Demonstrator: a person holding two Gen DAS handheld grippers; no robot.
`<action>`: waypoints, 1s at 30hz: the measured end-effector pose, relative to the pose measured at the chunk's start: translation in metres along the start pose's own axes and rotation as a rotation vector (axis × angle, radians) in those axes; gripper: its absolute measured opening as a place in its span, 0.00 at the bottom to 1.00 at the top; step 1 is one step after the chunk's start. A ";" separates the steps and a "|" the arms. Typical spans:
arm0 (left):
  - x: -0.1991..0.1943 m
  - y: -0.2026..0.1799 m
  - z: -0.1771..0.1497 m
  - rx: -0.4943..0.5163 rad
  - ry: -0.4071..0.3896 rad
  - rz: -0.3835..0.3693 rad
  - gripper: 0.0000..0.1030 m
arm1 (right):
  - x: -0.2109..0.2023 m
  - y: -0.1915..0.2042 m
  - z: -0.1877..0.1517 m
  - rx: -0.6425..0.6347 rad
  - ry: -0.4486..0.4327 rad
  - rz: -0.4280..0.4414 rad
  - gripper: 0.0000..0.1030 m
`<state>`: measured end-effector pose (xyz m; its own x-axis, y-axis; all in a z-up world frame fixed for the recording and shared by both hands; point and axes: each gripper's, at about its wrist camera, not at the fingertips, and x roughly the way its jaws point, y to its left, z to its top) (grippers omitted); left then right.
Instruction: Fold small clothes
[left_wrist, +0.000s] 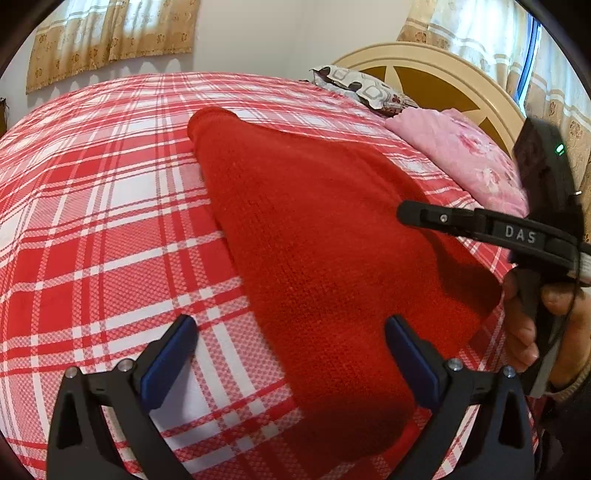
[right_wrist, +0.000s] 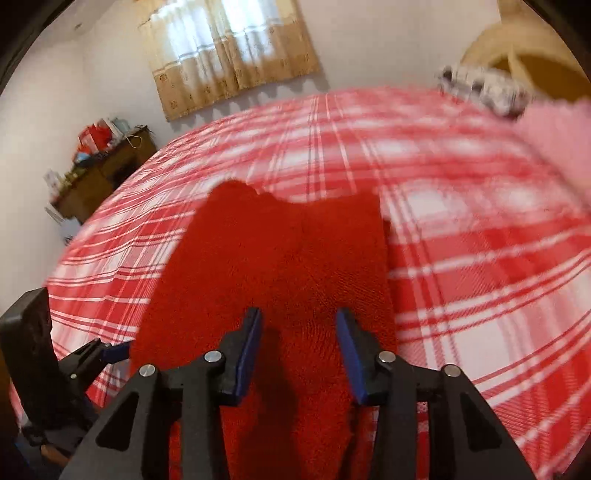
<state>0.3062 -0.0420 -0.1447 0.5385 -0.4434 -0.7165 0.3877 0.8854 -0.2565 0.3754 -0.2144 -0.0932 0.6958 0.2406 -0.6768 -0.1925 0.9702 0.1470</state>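
A red knitted garment (left_wrist: 325, 251) lies flat on the red and white plaid bedspread (left_wrist: 92, 221), narrow at the far end and wider near me. My left gripper (left_wrist: 291, 325) is open, its jaws wide apart above the garment's near left edge, holding nothing. The right gripper's finger (left_wrist: 443, 218) reaches in from the right above the garment. In the right wrist view the garment (right_wrist: 280, 266) stretches away from me, and my right gripper (right_wrist: 297, 321) is open and empty just above its near part. The left gripper (right_wrist: 110, 350) shows at the lower left by the garment's edge.
A patterned pillow (left_wrist: 362, 88) and a pink floral blanket (left_wrist: 465, 155) lie at the bed's head by the cream headboard (left_wrist: 436, 62). A cluttered wooden side table (right_wrist: 99, 170) stands by the wall beyond the bed. Curtains (right_wrist: 229, 51) hang behind. The right wrist view is motion-blurred.
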 end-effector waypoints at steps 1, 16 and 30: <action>0.000 -0.001 0.000 0.004 0.001 0.005 1.00 | -0.002 0.013 0.002 -0.047 -0.008 0.005 0.44; 0.003 -0.002 0.000 0.016 0.007 0.019 1.00 | 0.030 -0.012 -0.021 -0.031 0.033 0.106 0.50; -0.027 0.025 0.015 -0.105 -0.150 0.011 1.00 | 0.001 -0.049 -0.008 0.128 -0.045 0.212 0.50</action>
<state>0.3120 -0.0100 -0.1220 0.6512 -0.4422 -0.6168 0.3048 0.8967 -0.3211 0.3797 -0.2619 -0.1073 0.6796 0.4372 -0.5891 -0.2504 0.8930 0.3739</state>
